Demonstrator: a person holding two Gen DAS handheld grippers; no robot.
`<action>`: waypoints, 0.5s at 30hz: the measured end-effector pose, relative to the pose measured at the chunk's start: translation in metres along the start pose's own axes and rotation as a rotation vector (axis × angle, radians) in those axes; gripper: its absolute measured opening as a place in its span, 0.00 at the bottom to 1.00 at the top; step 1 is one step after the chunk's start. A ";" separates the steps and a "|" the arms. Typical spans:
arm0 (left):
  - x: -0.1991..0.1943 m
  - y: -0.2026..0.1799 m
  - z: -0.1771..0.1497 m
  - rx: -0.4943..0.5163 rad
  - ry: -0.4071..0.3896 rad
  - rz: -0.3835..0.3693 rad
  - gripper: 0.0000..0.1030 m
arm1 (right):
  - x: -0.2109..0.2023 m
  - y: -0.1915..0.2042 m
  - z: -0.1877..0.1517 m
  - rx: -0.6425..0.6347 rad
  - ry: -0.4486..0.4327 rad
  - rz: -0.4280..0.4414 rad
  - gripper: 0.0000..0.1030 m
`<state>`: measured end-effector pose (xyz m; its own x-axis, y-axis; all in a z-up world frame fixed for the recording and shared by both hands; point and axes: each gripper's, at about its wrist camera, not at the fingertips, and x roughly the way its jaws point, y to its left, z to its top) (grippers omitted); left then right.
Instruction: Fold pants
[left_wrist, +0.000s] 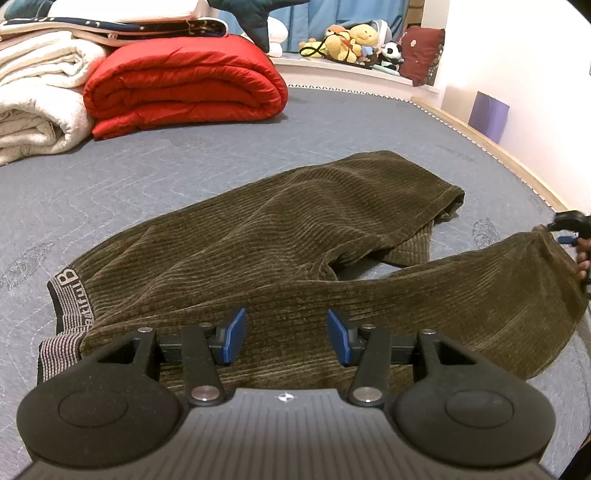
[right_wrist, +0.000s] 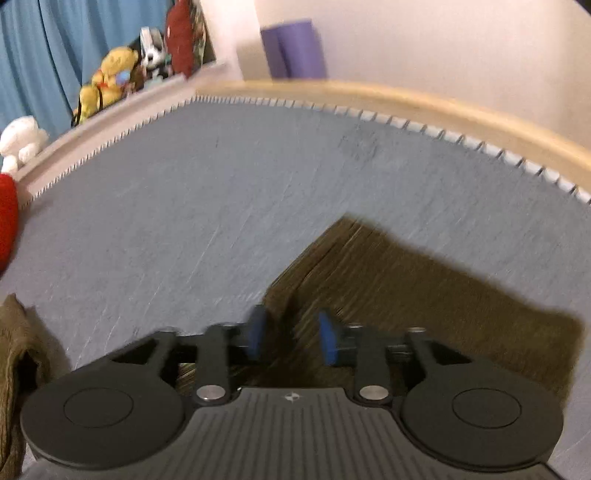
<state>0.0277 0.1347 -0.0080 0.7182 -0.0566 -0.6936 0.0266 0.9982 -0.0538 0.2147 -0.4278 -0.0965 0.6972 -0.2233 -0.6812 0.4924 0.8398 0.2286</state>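
Olive corduroy pants (left_wrist: 280, 251) spread on the bed (left_wrist: 184, 177), legs toward 3 o'clock; left gripper (left_wrist: 286, 338) open and empty over the waist, right gripper (right_wrist: 290, 338) part-open astride the cuff, grip unclear; likely next, clamp, fold leg over.

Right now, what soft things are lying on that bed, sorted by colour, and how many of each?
Olive-brown: 1, the corduroy pants
Red: 1, a folded quilt
Cream-white: 1, a rolled blanket
Dark blue patterned: 1, a folded blanket atop the stack
Total: 4
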 end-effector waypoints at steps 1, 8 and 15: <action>0.000 -0.001 0.000 0.002 0.000 -0.003 0.52 | -0.005 -0.007 0.005 -0.005 -0.030 -0.009 0.43; -0.001 -0.008 -0.002 0.025 -0.007 -0.026 0.52 | -0.040 -0.105 0.034 0.025 -0.114 -0.096 0.49; -0.002 -0.022 -0.003 0.054 -0.012 -0.031 0.53 | -0.025 -0.191 0.010 0.200 0.141 -0.158 0.64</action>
<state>0.0240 0.1126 -0.0074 0.7246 -0.0873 -0.6837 0.0859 0.9957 -0.0362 0.1089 -0.5876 -0.1162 0.5311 -0.2604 -0.8063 0.6919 0.6826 0.2352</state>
